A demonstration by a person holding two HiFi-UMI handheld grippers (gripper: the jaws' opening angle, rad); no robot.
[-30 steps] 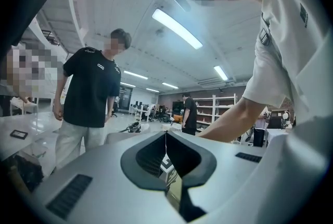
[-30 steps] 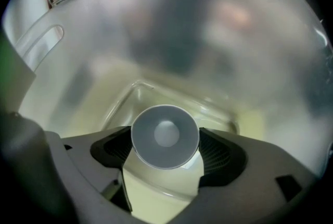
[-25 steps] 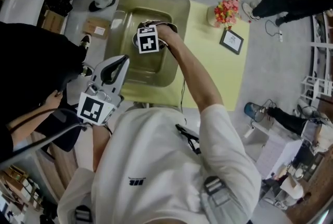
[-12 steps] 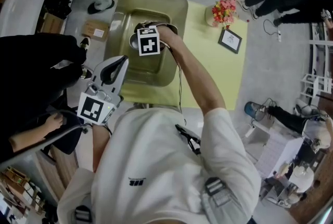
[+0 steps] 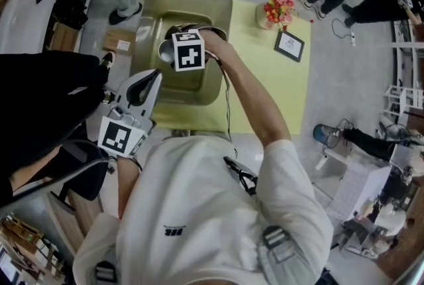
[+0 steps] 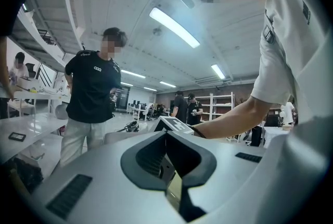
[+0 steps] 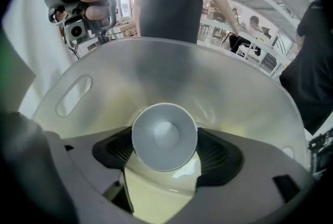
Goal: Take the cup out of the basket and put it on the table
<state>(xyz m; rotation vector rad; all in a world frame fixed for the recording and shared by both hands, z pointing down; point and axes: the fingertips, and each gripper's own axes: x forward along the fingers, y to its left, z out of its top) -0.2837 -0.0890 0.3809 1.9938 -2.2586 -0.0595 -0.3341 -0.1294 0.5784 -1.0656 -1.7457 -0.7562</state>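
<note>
Change: the right gripper (image 5: 175, 52) stays low over the basket (image 5: 222, 12) and the left gripper (image 5: 151, 81) stays back by the person's chest. The head view has slid a little, and the bystander's hand seen low at the left a second ago is gone from it.
Right gripper jaws: closed on the cup (image 7: 164, 137), one dark pad against each side of it.
Cup: pale grey, tipped on its side so one round end faces the right gripper view's camera. It is inside the basket's hollow, with the basket wall (image 7: 156, 72) rising behind it. In the head view only a grey edge of it (image 5: 164, 50) shows, just left of the gripper's marker cube (image 5: 188, 50).
Left gripper jaws: together, with nothing between them. The gripper tilts upward, well apart from the basket.
Basket: olive green with handle slots in its rim. It stands on the yellow table (image 5: 265, 71), at the table's left side.
Table, other things: a bunch of flowers (image 5: 277, 10) and a small framed picture (image 5: 289, 45) sit near the far right corner, apart from the basket.
Surroundings: a bystander in a black shirt (image 6: 93, 87) stands beyond the table.
</note>
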